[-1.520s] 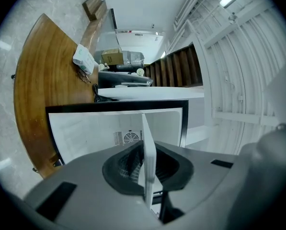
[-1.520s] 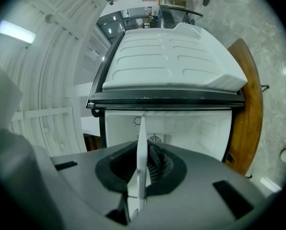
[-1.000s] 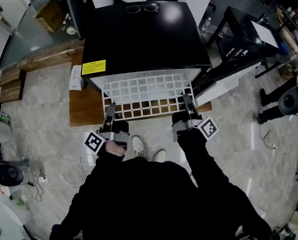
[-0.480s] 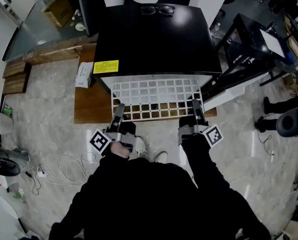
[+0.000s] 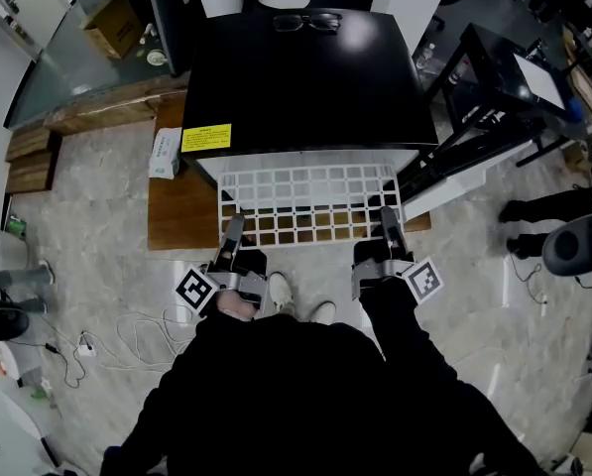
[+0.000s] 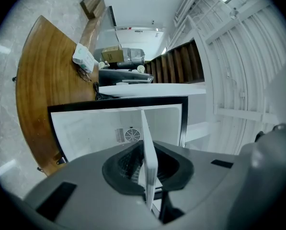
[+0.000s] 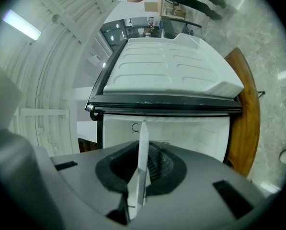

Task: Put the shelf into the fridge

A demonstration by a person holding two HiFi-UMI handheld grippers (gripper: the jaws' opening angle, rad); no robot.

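Head view: the far edge of the white wire shelf (image 5: 305, 191) runs under the front lip of the black mini fridge (image 5: 305, 77). How deep it sits inside cannot be told, and the cavity is hidden from above. Both gripper views show the shelf edge-on only, as a thin white strip, with the grid not readable. The person's hands are mostly covered by the gripper bodies and black sleeves. The left gripper (image 5: 234, 228) and right gripper (image 5: 387, 216) point level toward the fridge opening, side by side on the shelf's near edge, one near each corner. The left fingers (image 6: 121, 171) are nearly closed, pinching the shelf rim. The right fingers (image 7: 159, 169) pinch the rim the same way. The shelf is held flat, most of it out in front of the fridge, over the wooden platform (image 5: 181, 216). The fridge door (image 5: 464, 172) stands open to the right. In the left gripper view the cavity shows white walls and a round fan grille (image 6: 131, 135) on the back wall. A pair of glasses (image 5: 305, 21) lies on the fridge top.
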